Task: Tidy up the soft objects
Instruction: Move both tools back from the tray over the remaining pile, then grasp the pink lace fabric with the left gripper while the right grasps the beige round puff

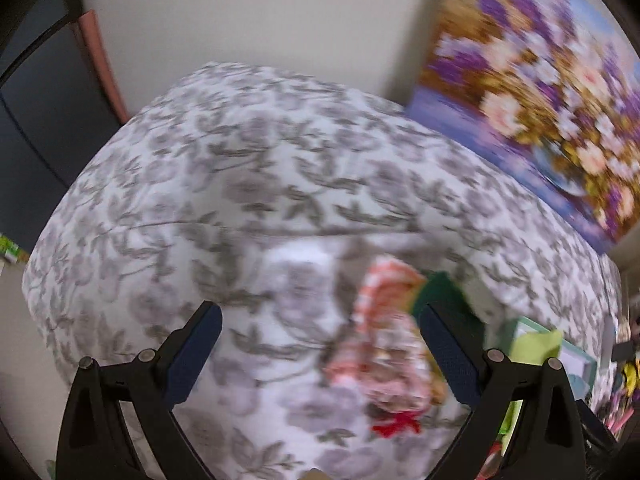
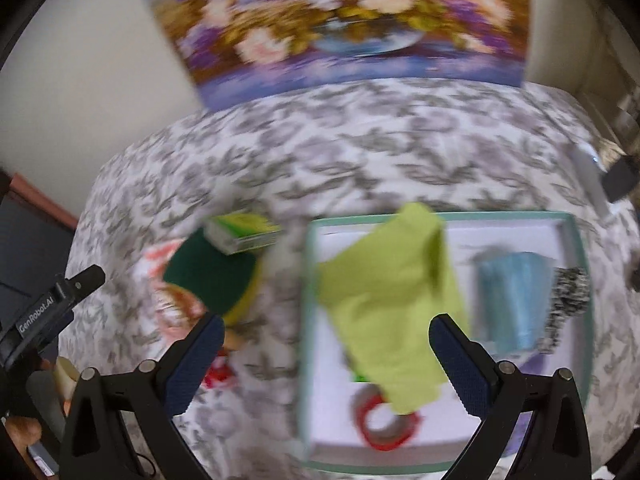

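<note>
A shallow white tray with a teal rim [image 2: 576,240] lies on the flowered bed cover. In it are a lime-green cloth [image 2: 392,300], a light blue folded cloth [image 2: 508,300], a black-and-white speckled piece [image 2: 568,300] and a red tape roll [image 2: 384,428]. Left of the tray lie a dark green round sponge [image 2: 208,276], a green-and-white small box [image 2: 244,232] and a pink patterned cloth [image 1: 384,332]. My right gripper [image 2: 326,328] is open above the tray's left part, empty. My left gripper [image 1: 320,316] is open and empty, over the pink cloth; it also shows in the right wrist view [image 2: 86,278].
The bed cover [image 1: 240,160] is white with grey leaves and fills both views. A flower painting [image 2: 344,20] leans on the wall behind the bed. A pink strip and dark panel [image 1: 40,120] stand at the far left. A dark object [image 2: 620,180] sits at the right edge.
</note>
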Demonstrator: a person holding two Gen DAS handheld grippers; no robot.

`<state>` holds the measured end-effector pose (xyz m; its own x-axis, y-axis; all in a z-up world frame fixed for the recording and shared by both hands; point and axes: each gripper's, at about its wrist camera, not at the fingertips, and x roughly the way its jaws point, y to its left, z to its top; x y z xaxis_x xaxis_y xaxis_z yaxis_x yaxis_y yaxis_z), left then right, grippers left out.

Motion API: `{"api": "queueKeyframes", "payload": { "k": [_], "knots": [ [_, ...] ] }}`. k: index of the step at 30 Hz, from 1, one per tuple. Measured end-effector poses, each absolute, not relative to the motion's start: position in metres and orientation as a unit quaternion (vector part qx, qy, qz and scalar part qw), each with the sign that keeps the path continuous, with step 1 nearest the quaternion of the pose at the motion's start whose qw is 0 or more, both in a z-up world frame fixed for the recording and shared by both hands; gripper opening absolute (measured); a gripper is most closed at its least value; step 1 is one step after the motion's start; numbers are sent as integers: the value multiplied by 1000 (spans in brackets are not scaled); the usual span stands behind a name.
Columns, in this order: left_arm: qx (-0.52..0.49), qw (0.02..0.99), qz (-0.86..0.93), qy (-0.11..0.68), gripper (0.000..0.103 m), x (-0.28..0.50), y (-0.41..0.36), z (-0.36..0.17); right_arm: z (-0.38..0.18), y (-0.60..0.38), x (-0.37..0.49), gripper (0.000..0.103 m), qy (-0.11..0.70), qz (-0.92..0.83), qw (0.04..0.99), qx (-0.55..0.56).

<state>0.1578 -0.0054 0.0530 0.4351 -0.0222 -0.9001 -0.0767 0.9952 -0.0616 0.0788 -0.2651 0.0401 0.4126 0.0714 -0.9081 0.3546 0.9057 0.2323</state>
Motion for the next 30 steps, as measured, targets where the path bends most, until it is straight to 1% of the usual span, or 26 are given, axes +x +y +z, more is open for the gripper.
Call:
{"api": "queueKeyframes", "payload": {
  "k": [5, 11, 16, 22, 24, 26, 27, 30],
  "knots": [
    [-69, 842, 39, 533, 99, 161, 34, 50, 34, -225, 97, 103, 543, -56, 817, 184],
    [-88, 835, 45, 541, 99, 166, 56, 41, 19, -197, 109, 103, 559, -40, 811, 168],
    [-101, 824, 29, 556, 99, 169, 53, 30, 3, -191, 116, 103, 570, -42, 801, 177],
    [-107, 805, -8, 584, 99, 171, 34, 18, -12, -189, 118, 103, 583, -48, 794, 165],
    [-105, 801, -20, 588, 99, 170, 27, 17, -15, -187, 119, 101, 584, -46, 794, 164],
    [-108, 799, -29, 591, 99, 170, 21, 17, -18, -184, 119, 95, 585, -43, 793, 163],
    [-108, 798, -31, 592, 99, 171, 17, 16, -19, -182, 120, 94, 586, -42, 793, 163],
    [-82, 796, -38, 598, 99, 172, 2, 10, -24, -179, 123, 87, 591, -37, 789, 162]
  ]
}}
